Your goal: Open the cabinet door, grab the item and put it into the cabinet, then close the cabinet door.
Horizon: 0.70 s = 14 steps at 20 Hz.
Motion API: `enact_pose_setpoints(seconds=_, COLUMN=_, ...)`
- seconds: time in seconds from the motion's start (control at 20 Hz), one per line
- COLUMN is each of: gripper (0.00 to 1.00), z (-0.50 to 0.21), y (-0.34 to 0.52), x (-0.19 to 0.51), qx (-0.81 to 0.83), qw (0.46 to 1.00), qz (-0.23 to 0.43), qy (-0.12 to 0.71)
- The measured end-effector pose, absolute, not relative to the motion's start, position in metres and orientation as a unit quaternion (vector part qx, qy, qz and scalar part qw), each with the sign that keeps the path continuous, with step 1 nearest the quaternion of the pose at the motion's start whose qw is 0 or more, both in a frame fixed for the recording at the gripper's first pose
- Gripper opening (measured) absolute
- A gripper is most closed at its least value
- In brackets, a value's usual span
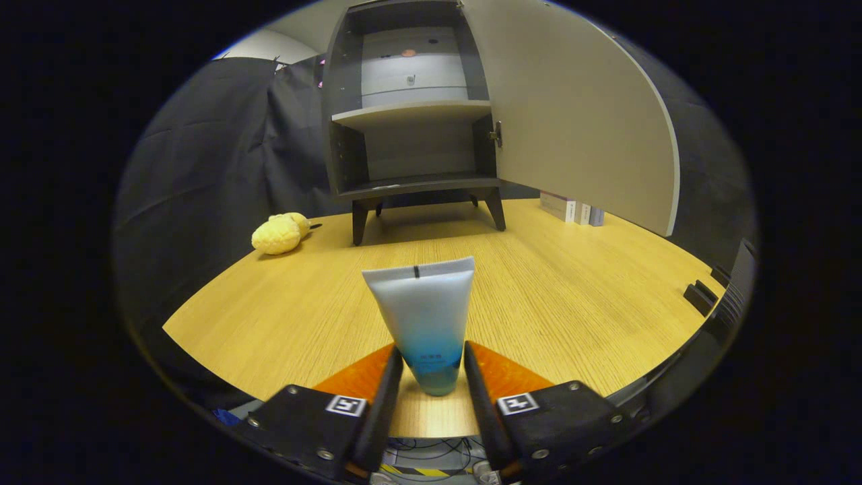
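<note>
Door stage complete, with pale grey cabinet door (572,114) swung wide on dark grey two-shelf cabinet (412,108); grab stage complete, with gripper (431,367) fingers pinching upright white-and-blue squeeze tube (423,316) above light wooden table (572,296); placement and closing outstanding.

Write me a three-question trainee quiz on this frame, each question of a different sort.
1. True or false: the cabinet door is closed.
2. The tongs are: A) open over the plush toy; B) shut on the tube; C) gripping the door hinge.
3. Fill in: the tube stands cap-down on the ____.

Key:
1. False; it is swung open, showing the cabinet with its shelves.
2. B; both fingers press the tube's lower end.
3. Table.
</note>
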<state>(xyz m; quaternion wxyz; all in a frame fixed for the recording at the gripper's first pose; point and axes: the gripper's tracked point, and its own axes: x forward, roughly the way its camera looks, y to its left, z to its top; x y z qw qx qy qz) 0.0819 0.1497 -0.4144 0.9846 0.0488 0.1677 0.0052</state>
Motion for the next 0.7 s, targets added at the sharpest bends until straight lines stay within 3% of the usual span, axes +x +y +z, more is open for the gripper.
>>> enact_pose_setpoints(seconds=0.05, gripper=0.47, z=-0.415, y=0.149, x=0.082, qx=0.048, qw=0.984, qz=0.003, qy=0.170)
enact_pose_setpoints(seconds=0.15, gripper=0.46, z=-0.409, y=0.145, x=0.079, qx=0.045, qw=0.984, qz=-0.003, qy=0.172)
enact_pose_setpoints(seconds=0.7, gripper=0.45, z=-0.268, y=0.136, x=0.066, qx=0.044, qw=0.988, qz=0.004, qy=0.150)
